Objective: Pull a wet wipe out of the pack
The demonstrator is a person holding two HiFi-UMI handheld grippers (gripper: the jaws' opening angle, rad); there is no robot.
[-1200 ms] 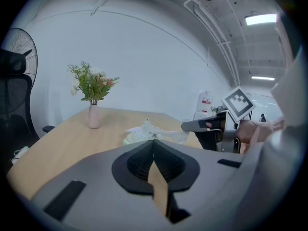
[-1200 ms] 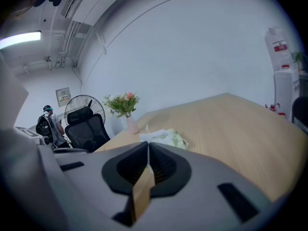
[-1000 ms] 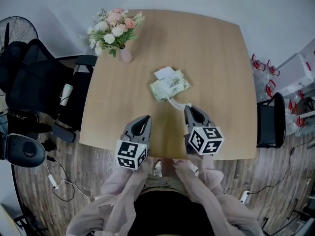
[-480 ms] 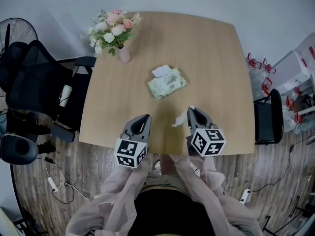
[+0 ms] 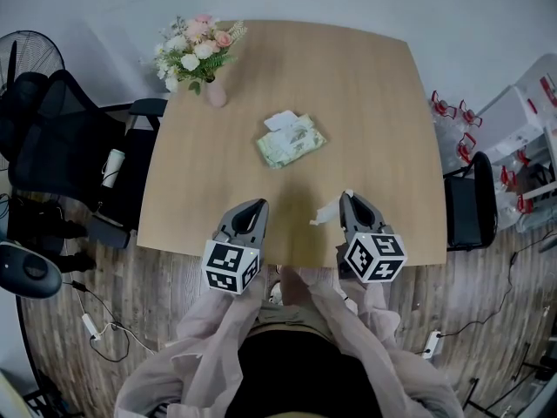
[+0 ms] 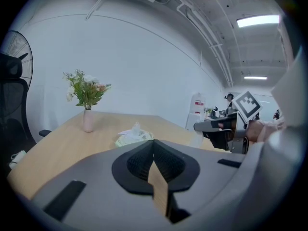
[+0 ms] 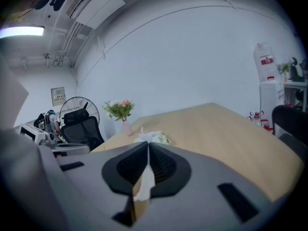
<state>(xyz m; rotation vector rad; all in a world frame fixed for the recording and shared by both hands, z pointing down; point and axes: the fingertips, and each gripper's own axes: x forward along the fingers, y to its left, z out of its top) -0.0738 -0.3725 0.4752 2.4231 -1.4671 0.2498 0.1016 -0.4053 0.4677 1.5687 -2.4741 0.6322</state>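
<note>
Right gripper [image 5: 350, 200]: my jaws are clamped on the wet wipe [image 5: 325, 212], a thin pinch at one corner. The sheet hangs free over the near edge of the table [image 5: 392, 103], well apart from the pack [image 5: 290, 140] lying mid-table. Left gripper [image 5: 256, 207]: jaws together, nothing between them. The wipe looks fully out, I judge. To finish well: pinch firm, lift clear, no dragging across the wood.
</note>
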